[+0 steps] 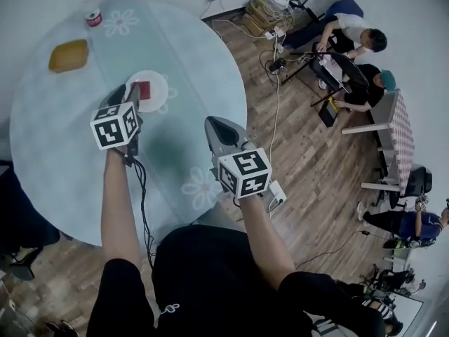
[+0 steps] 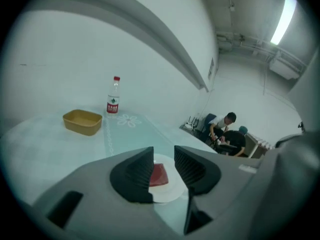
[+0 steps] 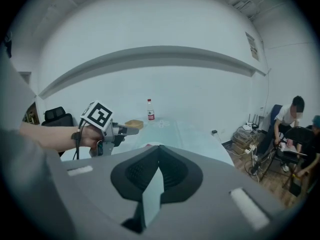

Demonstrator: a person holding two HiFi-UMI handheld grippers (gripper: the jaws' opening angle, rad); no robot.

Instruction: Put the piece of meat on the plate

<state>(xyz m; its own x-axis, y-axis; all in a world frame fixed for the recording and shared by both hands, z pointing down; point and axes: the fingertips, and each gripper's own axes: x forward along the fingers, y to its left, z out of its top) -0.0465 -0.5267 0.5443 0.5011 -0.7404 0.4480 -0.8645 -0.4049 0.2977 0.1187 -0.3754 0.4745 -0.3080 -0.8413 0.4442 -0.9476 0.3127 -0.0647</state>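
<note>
The round pale table [image 1: 70,139] is lying beneath both grippers. The left gripper [image 1: 132,88] is hovering with jaws moderately apart, gripping nothing. The right gripper [image 1: 212,122], to its right and nearer the person, is pressing its jaws together, empty. A white plate [image 1: 160,83] is sitting just below the left gripper's tips; a yellow tub [image 1: 69,55] and a bottle [image 1: 92,14] are standing farther ahead, leftward. The piece of meat [image 1: 143,90] is resting on the plate, showing through the gap between the parted jaws.
</note>
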